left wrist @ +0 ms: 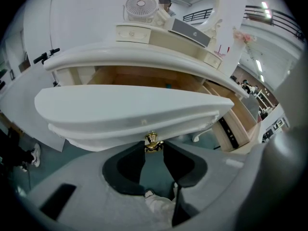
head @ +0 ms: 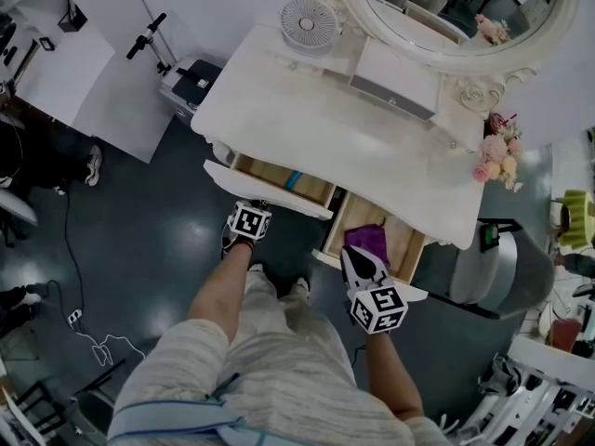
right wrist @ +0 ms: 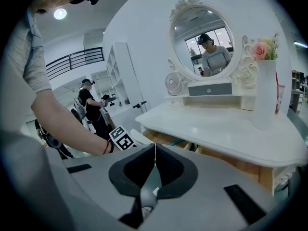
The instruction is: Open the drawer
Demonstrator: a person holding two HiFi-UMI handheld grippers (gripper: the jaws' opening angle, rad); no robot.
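My left drawer (head: 268,191) stands pulled out toward me from under the white dressing table (head: 372,147), sitting level. Its curved white front (left wrist: 130,110) faces me, with a small gold knob (left wrist: 152,141) low at its middle. The inside is pale wood.

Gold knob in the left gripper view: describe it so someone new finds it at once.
Start at the white dressing table with the ornate mirror. Its left drawer stands pulled out; the gold knob sits mid-front, gripped between the left gripper's tongs. It is the only gold piece on that white front.
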